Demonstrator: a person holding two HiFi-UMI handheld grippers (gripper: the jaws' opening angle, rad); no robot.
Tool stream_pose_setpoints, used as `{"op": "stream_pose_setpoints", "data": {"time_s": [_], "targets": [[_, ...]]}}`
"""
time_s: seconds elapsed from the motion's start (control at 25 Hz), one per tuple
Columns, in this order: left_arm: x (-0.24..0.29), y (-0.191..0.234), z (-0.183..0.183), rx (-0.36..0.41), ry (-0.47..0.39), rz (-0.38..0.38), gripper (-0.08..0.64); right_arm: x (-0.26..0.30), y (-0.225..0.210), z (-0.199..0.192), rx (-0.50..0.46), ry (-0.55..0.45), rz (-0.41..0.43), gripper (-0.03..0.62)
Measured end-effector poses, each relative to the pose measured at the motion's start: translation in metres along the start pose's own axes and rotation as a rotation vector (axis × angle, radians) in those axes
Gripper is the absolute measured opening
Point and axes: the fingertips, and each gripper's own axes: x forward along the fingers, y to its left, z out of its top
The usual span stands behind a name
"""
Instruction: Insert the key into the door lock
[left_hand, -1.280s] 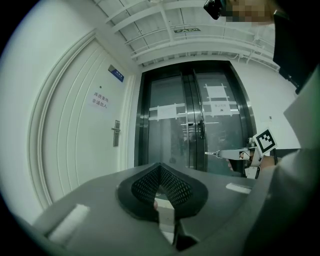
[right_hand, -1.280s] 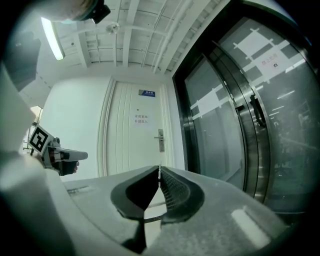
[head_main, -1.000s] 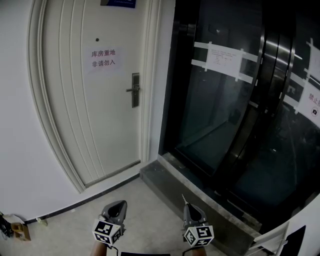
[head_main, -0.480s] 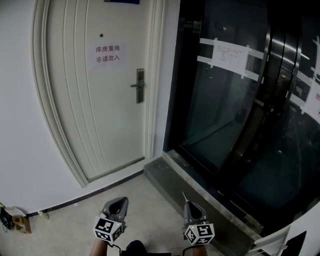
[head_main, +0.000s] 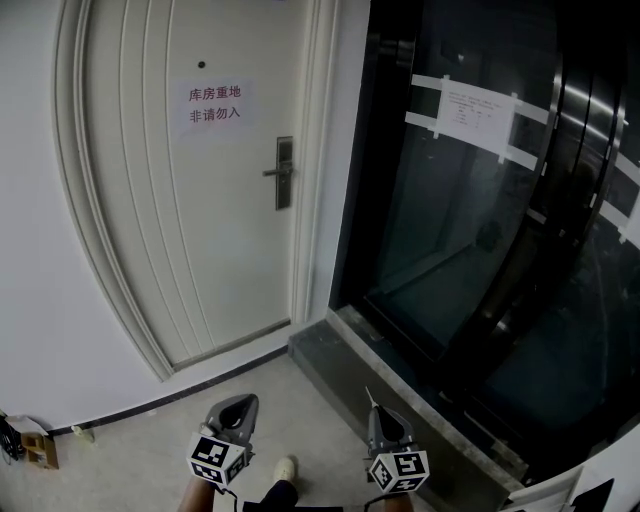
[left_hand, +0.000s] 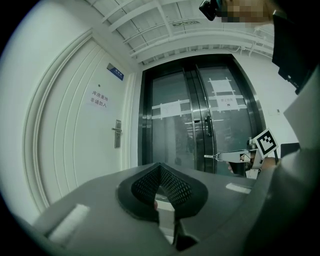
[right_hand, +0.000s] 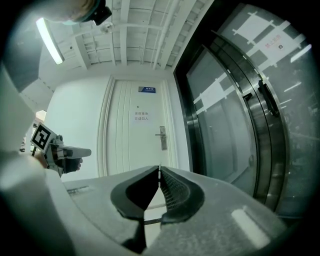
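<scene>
key (head_main: 368, 396) in right gripper (head_main: 377, 413), door lock (head_main: 284, 173) ahead

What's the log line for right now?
right gripper: shut on key | left gripper: shut | door lock: ahead, not reached

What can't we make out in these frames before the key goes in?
- Lock plate: too small in every view to show a keyhole.
- Key: teeth too small; the right gripper view shows only its thin edge at the jaw tips.
- Blue plate above the door: cut by head view's top edge, print too small elsewhere.
- Notice on glass door: print too small.
</scene>
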Motion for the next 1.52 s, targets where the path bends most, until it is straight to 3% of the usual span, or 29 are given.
{"op": "stream_pose_setpoints", "data": {"time_s": [1.08, 1.52], "targets": [[0.183, 0.169, 0.013, -0.005, 0.002, -0.001, 0.002, 0.231, -0.032, 0.028, -0.01, 0.017, -0.026, 0.011], [0.234, 0.212, 0.013, -0.001, -0.002, -0.003, 0.002, 0.295, -0.037, 0.027, -0.004, 0.023, -0.022, 0.011]]}}
